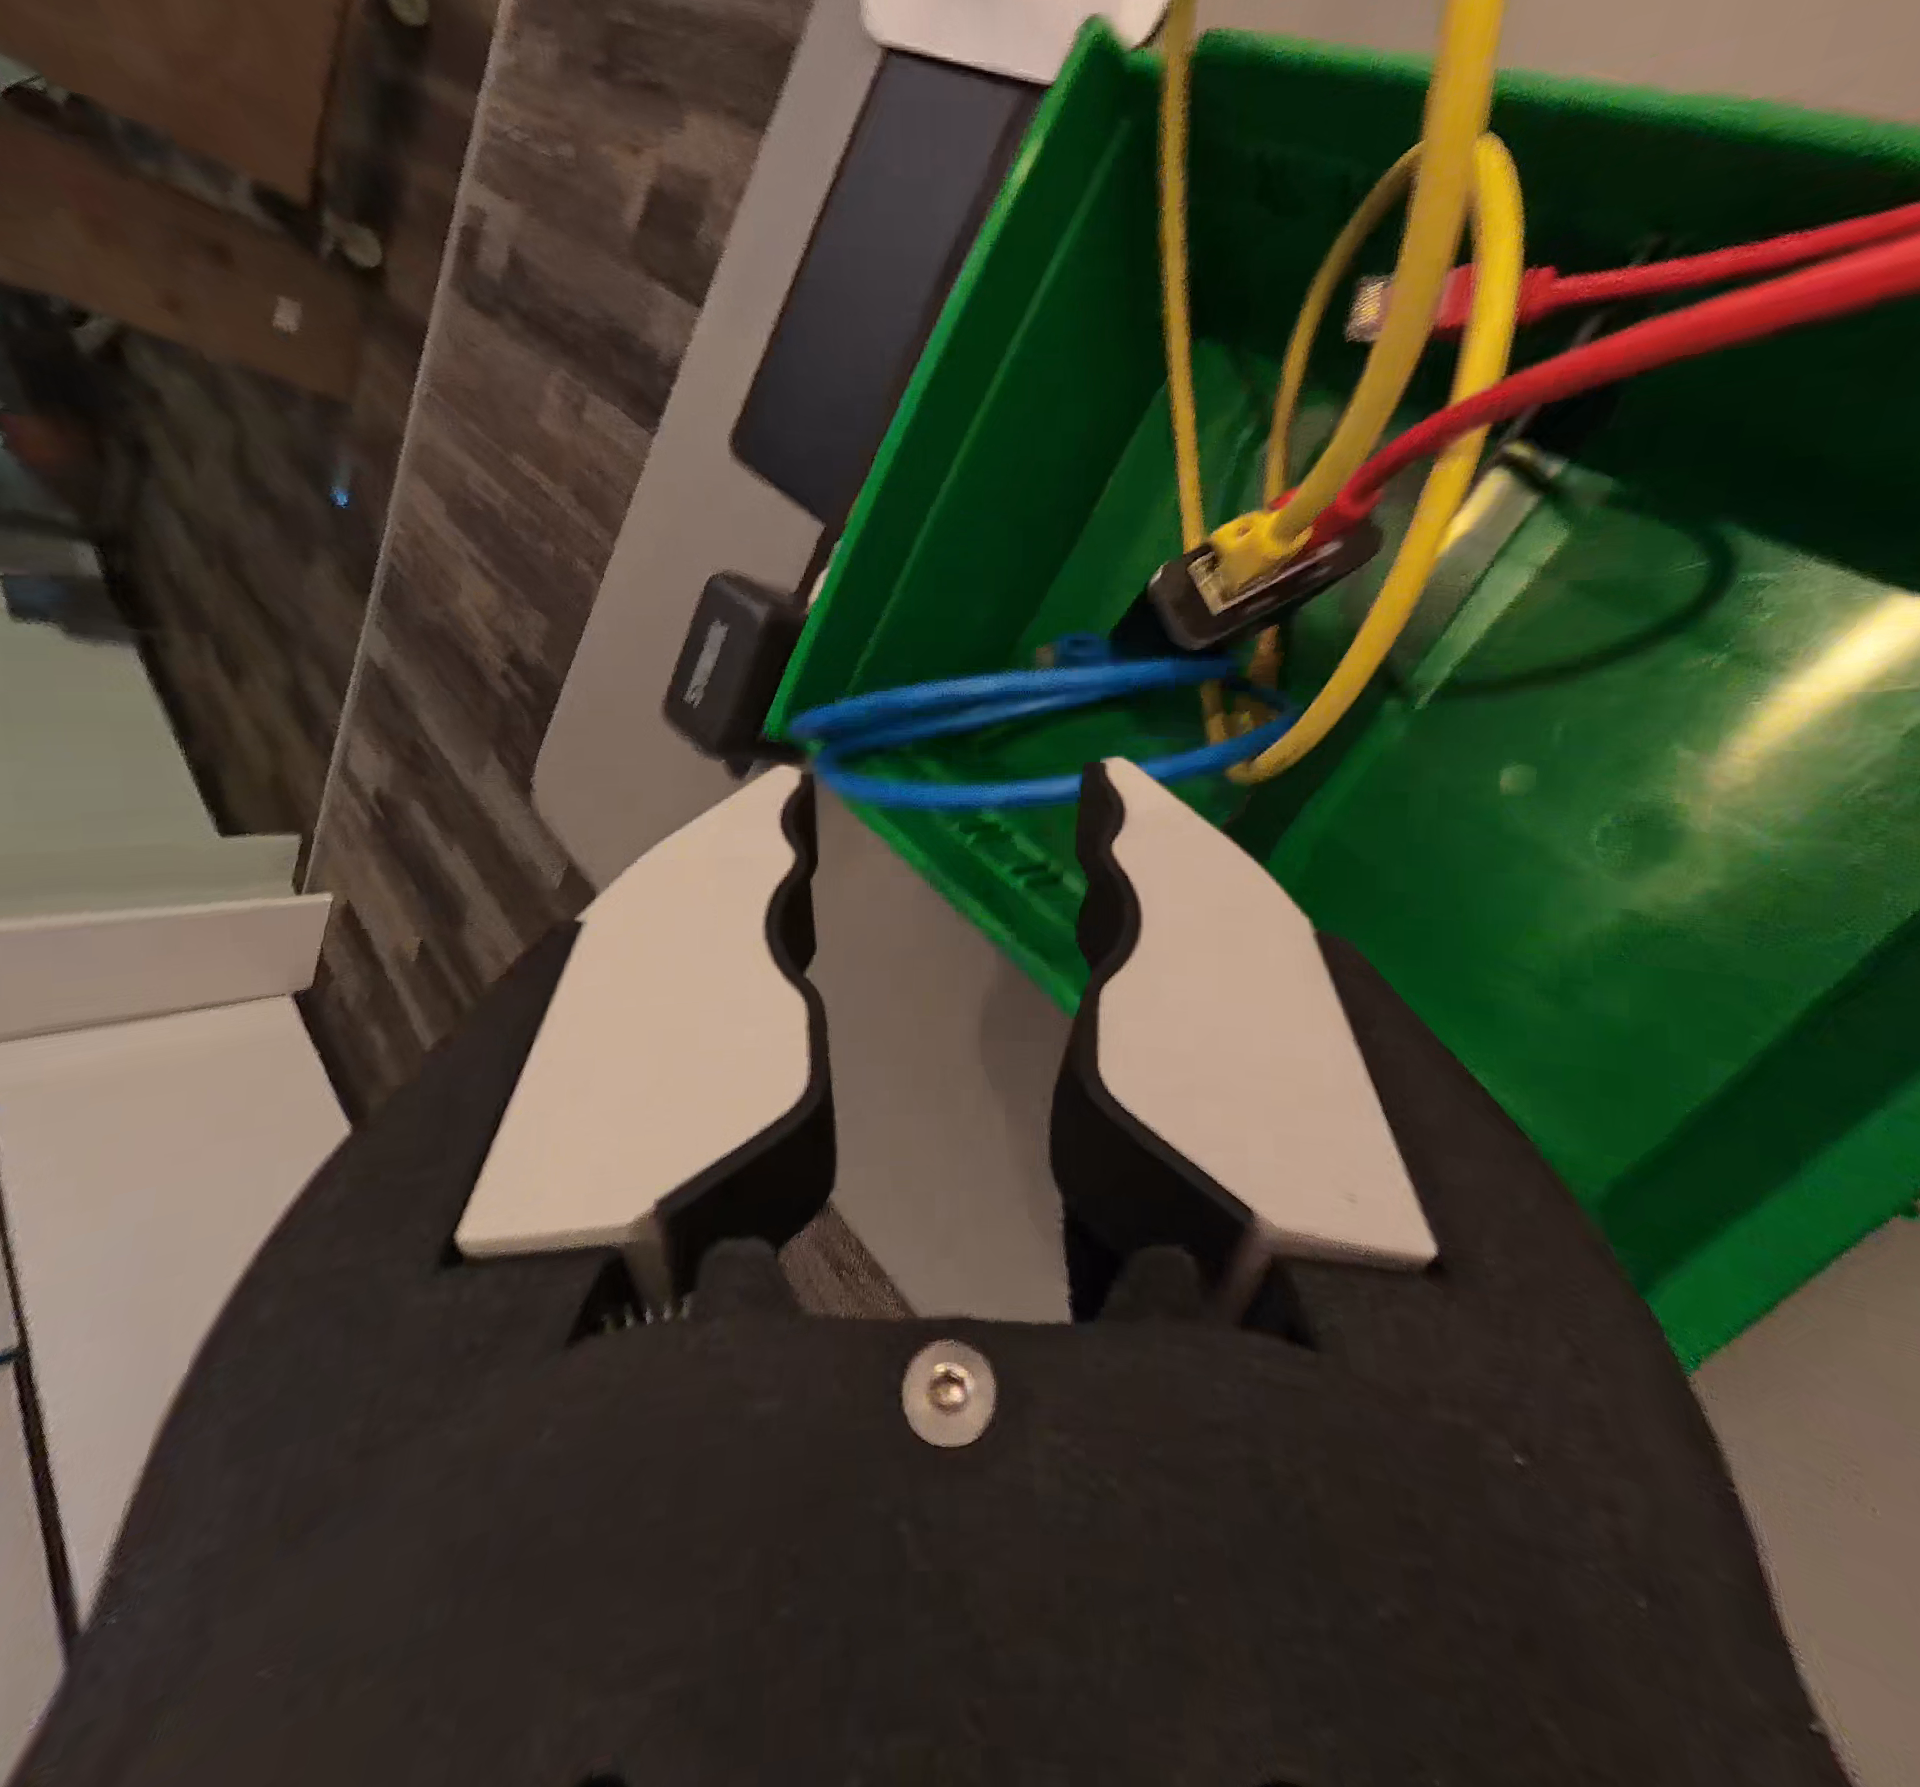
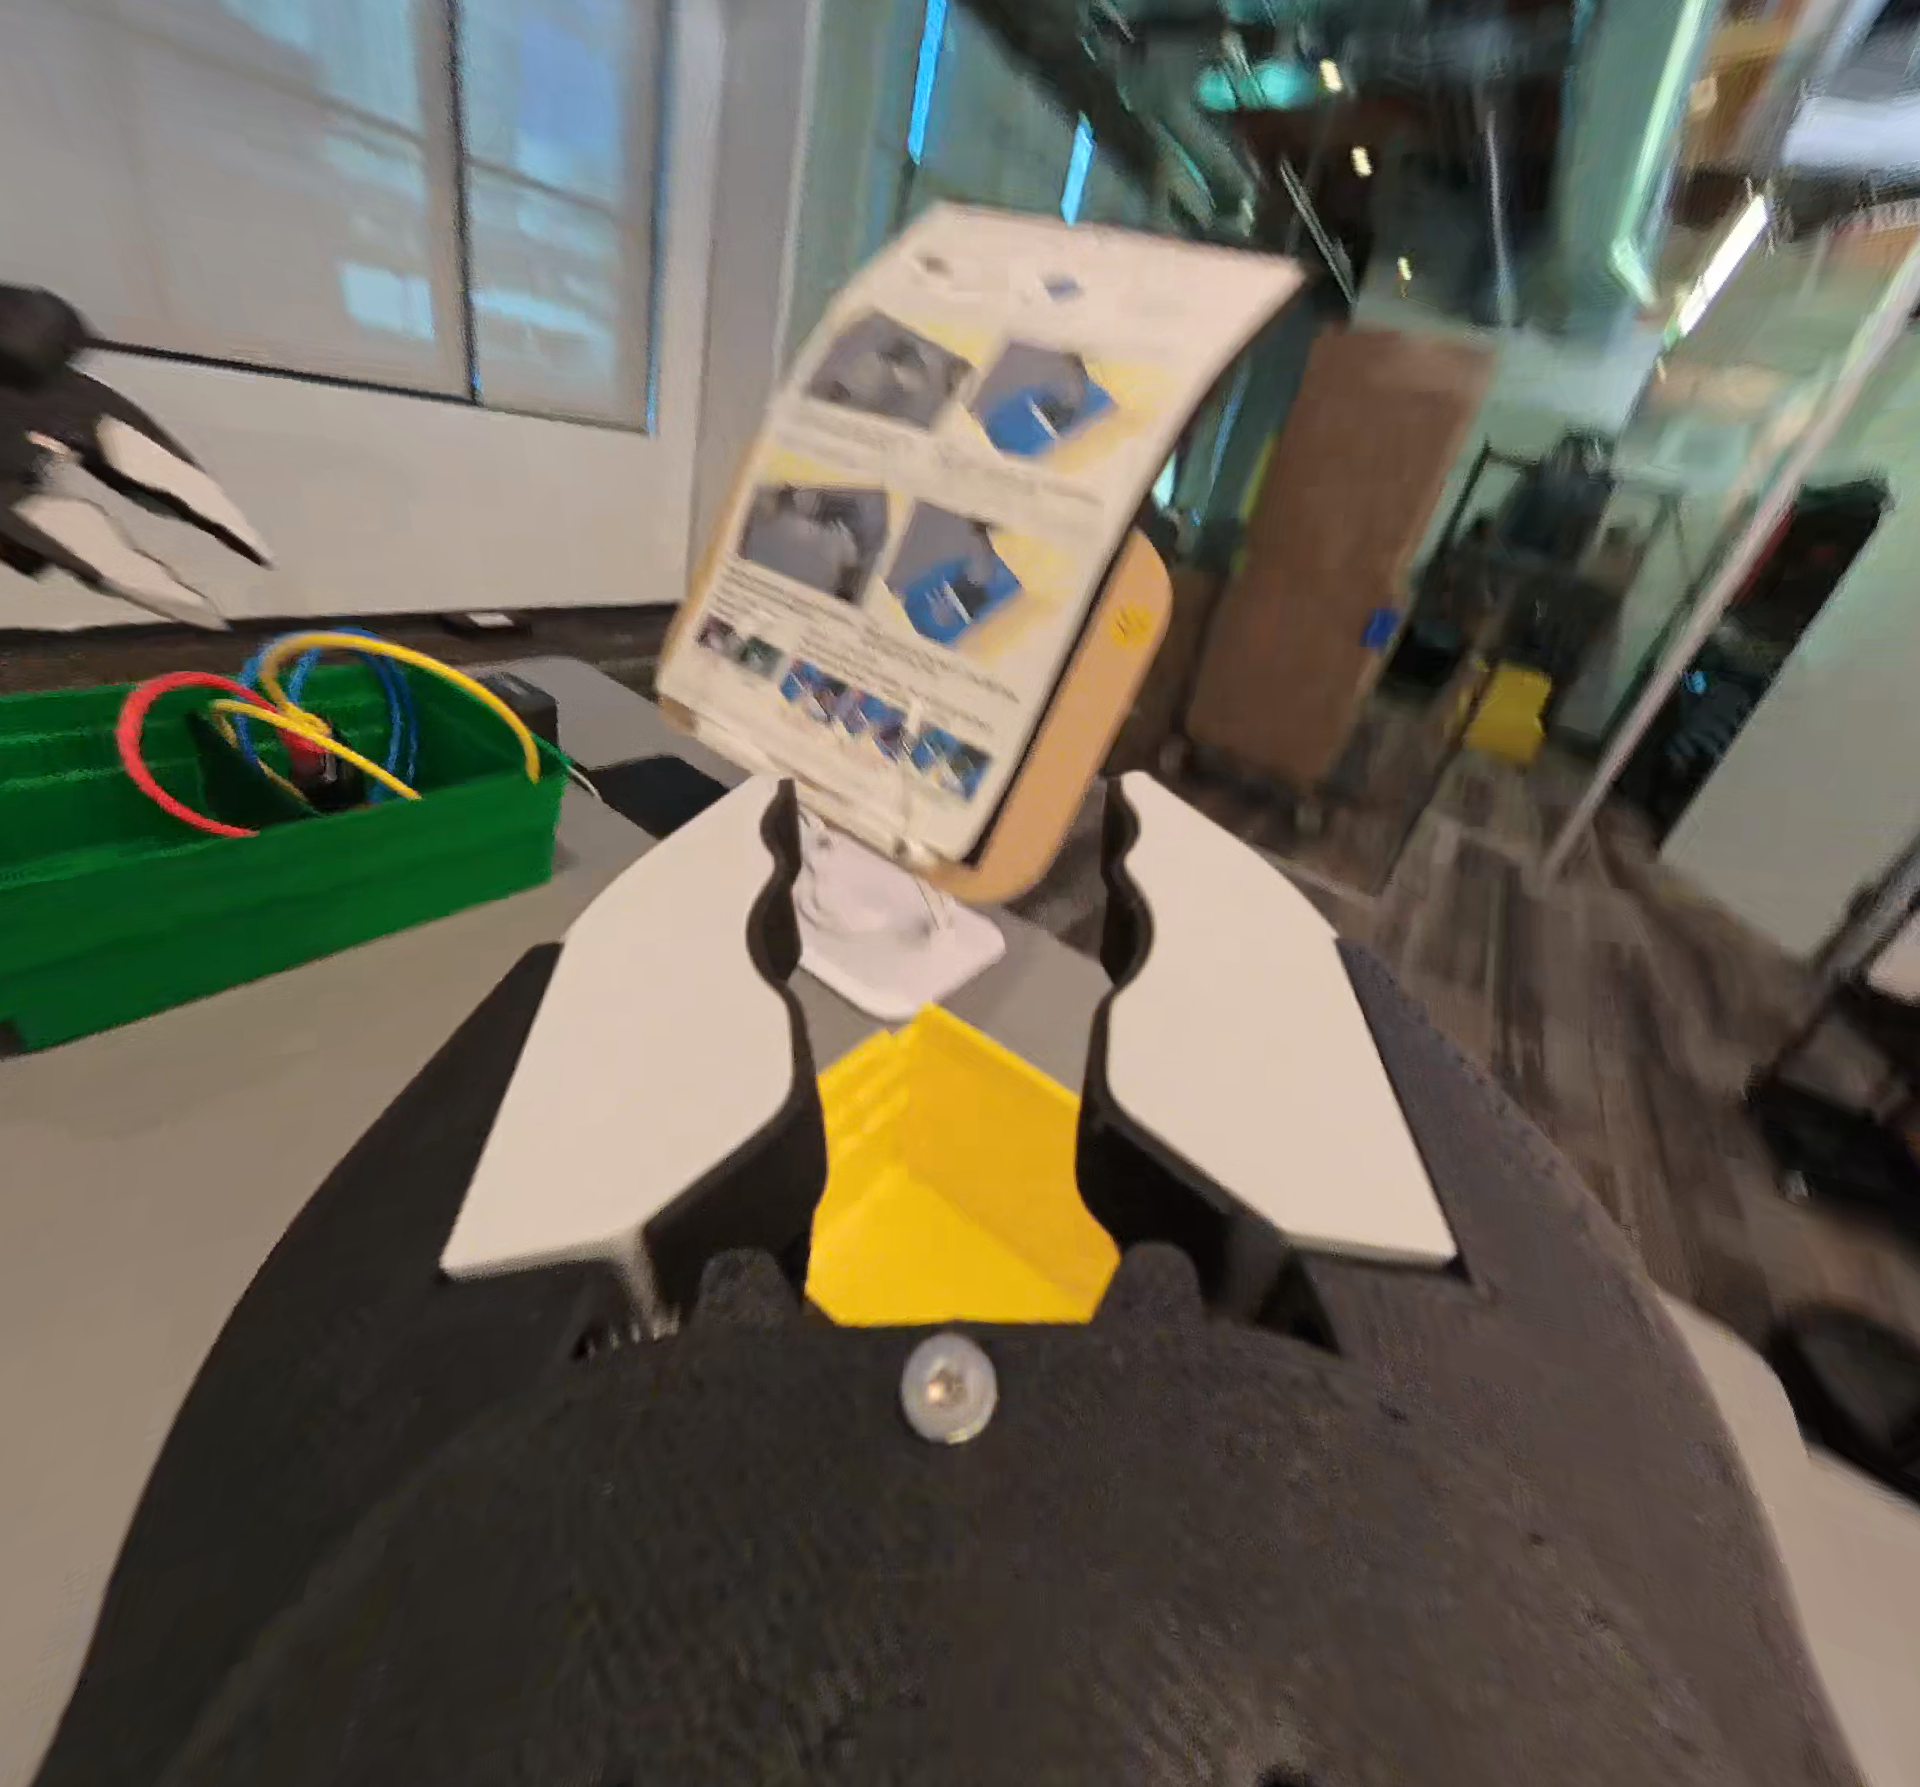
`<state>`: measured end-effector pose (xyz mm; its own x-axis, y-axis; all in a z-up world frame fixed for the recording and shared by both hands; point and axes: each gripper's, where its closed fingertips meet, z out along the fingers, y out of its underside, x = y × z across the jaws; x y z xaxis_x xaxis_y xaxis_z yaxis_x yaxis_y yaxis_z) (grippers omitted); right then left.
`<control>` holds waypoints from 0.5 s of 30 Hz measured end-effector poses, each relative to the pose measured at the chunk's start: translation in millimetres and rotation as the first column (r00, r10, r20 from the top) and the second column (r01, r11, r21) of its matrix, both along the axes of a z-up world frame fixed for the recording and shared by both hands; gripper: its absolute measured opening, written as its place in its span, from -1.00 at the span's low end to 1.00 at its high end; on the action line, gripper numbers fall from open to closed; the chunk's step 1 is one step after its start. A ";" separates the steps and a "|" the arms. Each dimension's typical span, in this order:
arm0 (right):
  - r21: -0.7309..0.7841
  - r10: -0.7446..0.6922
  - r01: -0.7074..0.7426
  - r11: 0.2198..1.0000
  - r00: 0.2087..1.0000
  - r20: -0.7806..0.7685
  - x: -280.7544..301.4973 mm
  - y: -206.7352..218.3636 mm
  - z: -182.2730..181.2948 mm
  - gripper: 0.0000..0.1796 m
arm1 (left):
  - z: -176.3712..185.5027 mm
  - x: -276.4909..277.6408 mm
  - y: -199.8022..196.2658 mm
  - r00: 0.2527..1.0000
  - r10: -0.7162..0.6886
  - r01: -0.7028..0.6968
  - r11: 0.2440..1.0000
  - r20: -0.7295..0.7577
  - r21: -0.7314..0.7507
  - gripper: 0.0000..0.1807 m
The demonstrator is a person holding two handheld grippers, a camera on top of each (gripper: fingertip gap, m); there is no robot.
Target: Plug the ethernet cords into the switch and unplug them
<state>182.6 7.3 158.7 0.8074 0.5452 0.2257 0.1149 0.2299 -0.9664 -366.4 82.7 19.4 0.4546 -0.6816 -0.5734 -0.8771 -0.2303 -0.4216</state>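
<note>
Two grippers, both empty with fingers apart: left (image 1: pixel 948 781) above the green bin's (image 1: pixel 1558 906) edge, right (image 2: pixel 948 792) over the worktop (image 2: pixel 156 1166). Switch (image 1: pixel 1262 589) in the bin, apparently with yellow cord (image 1: pixel 1475 283) and red cord (image 1: pixel 1662 355) plugged in; blue cord (image 1: pixel 987 698) loose.

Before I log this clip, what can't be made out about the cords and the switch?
- Switch, left wrist view: small and blurred, ports unreadable; how many plugs are seated cannot be told.
- Yellow cord and red cord, left wrist view: cut off by the frame edges.
- Blue cord, left wrist view: its ends are lost in the tangle inside the green bin.
- Right wrist view: motion blur smears the bin's contents.
</note>
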 end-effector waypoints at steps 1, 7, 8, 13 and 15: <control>0.033 0.035 -0.035 0.999 0.999 0.008 -14.3 -4.0 7.6 -0.34 | -4.2 9.2 2.4 0.999 -0.036 0.036 0.999 -0.016 -0.014 -0.47; 0.156 0.012 -0.017 0.988 0.999 0.034 -42.8 10.2 35.5 -0.29 | -12.8 45.9 10.1 0.957 -0.238 0.237 0.971 -0.167 -0.024 -0.46; 0.170 0.012 -0.012 0.985 1.000 -0.002 -42.6 17.0 37.6 -0.30 | -14.6 50.6 10.0 0.948 -0.261 0.258 0.965 -0.181 -0.038 -0.45; 0.204 0.137 -0.107 0.973 0.981 -0.138 -59.8 42.7 23.1 -0.37 | -33.9 54.8 14.7 0.887 -0.334 0.312 0.942 -0.319 -0.121 -0.48; 0.140 0.125 -0.110 0.984 0.988 -0.096 -64.3 53.4 9.4 -0.37 | -39.5 59.3 14.0 0.862 -0.370 0.338 0.929 -0.346 -0.150 -0.52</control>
<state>118.3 60.7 168.0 0.7623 0.6080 0.2218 -0.0197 0.3644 -0.9310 -307.0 96.7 -20.1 -0.0545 -0.8084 -0.5861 -0.9931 0.1049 -0.0524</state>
